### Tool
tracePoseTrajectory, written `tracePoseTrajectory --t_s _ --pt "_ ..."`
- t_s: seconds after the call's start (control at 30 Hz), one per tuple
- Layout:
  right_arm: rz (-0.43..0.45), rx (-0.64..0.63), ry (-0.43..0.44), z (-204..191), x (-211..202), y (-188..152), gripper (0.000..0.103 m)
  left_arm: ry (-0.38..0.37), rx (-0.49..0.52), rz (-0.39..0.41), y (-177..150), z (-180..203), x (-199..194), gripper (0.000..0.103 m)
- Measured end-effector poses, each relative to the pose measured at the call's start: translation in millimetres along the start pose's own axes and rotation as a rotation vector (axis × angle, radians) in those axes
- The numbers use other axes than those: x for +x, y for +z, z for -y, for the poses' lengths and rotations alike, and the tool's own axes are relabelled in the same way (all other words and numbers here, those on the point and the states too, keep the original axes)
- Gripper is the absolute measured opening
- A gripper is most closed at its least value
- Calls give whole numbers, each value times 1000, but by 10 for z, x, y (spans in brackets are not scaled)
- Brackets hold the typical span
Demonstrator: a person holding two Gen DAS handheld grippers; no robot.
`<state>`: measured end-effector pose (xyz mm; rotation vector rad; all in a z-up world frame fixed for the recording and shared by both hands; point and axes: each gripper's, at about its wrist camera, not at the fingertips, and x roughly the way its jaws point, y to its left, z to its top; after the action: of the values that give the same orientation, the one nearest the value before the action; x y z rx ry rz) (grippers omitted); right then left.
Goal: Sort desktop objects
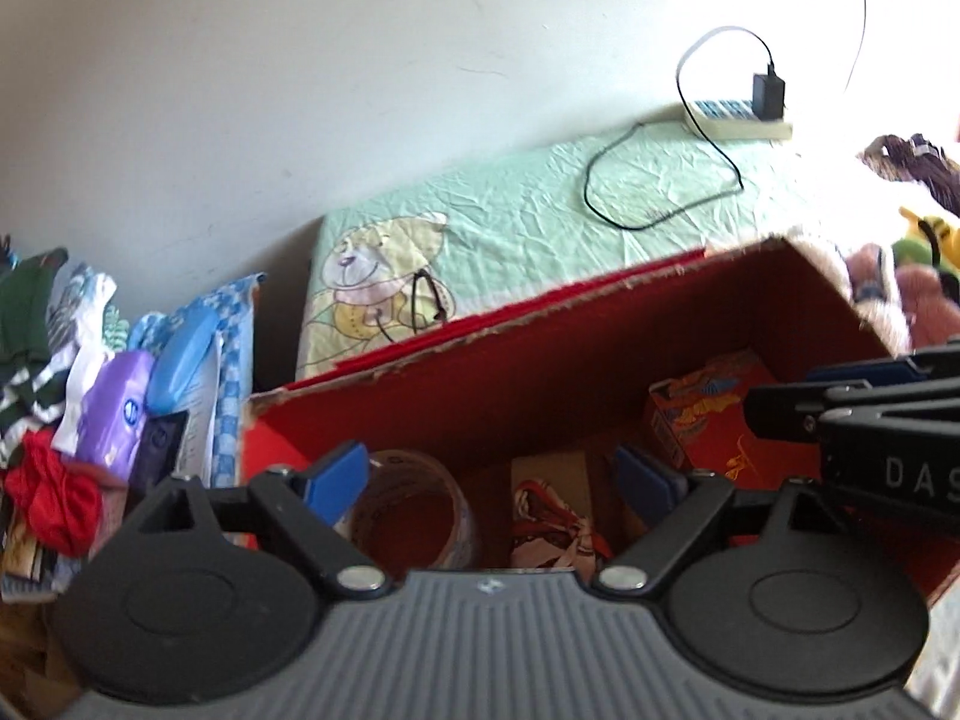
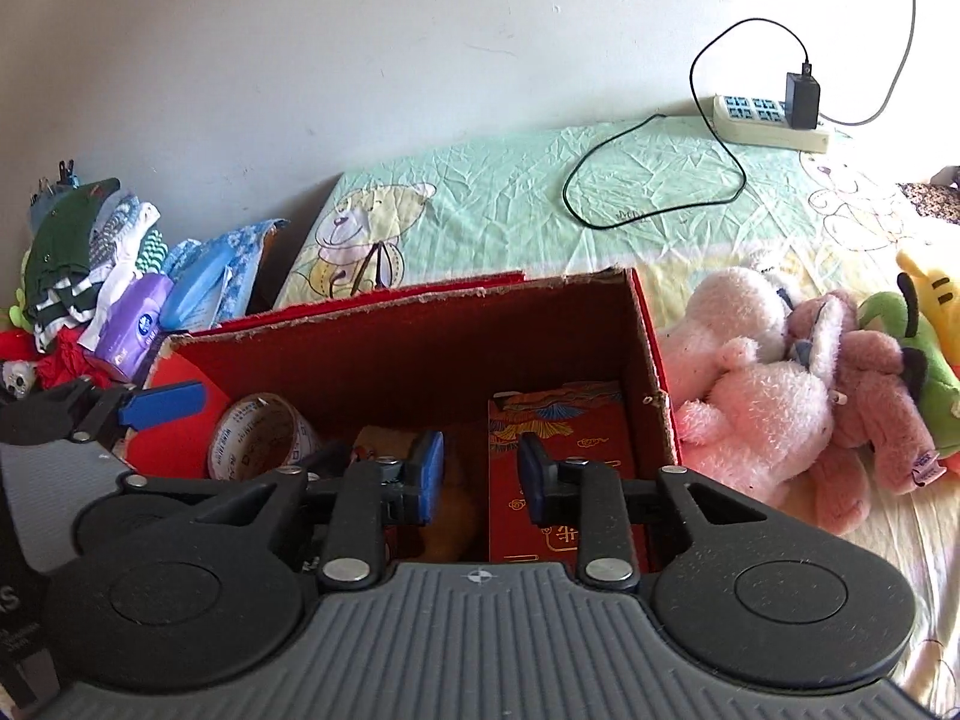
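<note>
Red cardboard, raw-edged: the open box [image 1: 600,372] sits on the mint-green bed sheet [image 1: 540,204] and serves as the bin for the sorting.

Left wrist view. The left gripper [image 1: 498,480] hangs over the box's near rim, fingers spread wide, nothing between the blue pads [image 1: 336,477]. Below it, inside the box, a roll of clear tape [image 1: 414,516] stands on edge at the left, a small patterned piece [image 1: 552,516] lies in the middle, too blurred to name, and a red printed packet [image 1: 714,414] leans toward the right wall. Left of the box, a pile of clothes and toiletries [image 1: 102,396] crowds the wall. The right gripper [image 1: 780,414] reaches in over the right rim; from here I cannot tell its opening.

Right wrist view. The right gripper [image 2: 480,474] is over the box [image 2: 420,354], jaws partly apart with clear space between the pads, gripping nothing. The packet [image 2: 564,438] lies just under it, flat against the right wall. A brownish item [image 2: 444,516] beside it is too dim to identify. The tape roll [image 2: 264,432] is in the left corner. Plush toys [image 2: 780,396] lie heaped right of the box, still outside it; they look the likely next things to go in. A power strip [image 2: 768,114] lies far behind the box, by the wall.
</note>
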<state>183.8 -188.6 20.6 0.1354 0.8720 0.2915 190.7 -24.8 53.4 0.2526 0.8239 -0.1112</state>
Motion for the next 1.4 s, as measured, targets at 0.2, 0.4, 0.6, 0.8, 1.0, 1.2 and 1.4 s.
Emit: tracePoseTrajectory --t_s 0.2,0.4,0.6,0.8,1.0,1.2,1.4 --pt "66 22 24 -13 -242 -8 30 14 -96 28 -28 -6 -219 98" --pt "105 -4 64 7 -429 -55 30 52 -175 19 -82 112 -385 99" --pt "115 -47 88 82 -617 -136 31 89 -214 18 -181 291 -597 100" --pt "110 -66 113 195 -744 -241 36 76 -277 -29 -295 442 -737 101" --pt "96 -103 141 212 -829 -381 36 148 -270 -55 -444 611 -804 101" --pt "81 -139 150 210 -870 -506 36 172 -268 -70 -594 693 -894 101" --pt "56 -160 148 186 -886 -650 36 166 -287 -109 -757 692 -901 101"
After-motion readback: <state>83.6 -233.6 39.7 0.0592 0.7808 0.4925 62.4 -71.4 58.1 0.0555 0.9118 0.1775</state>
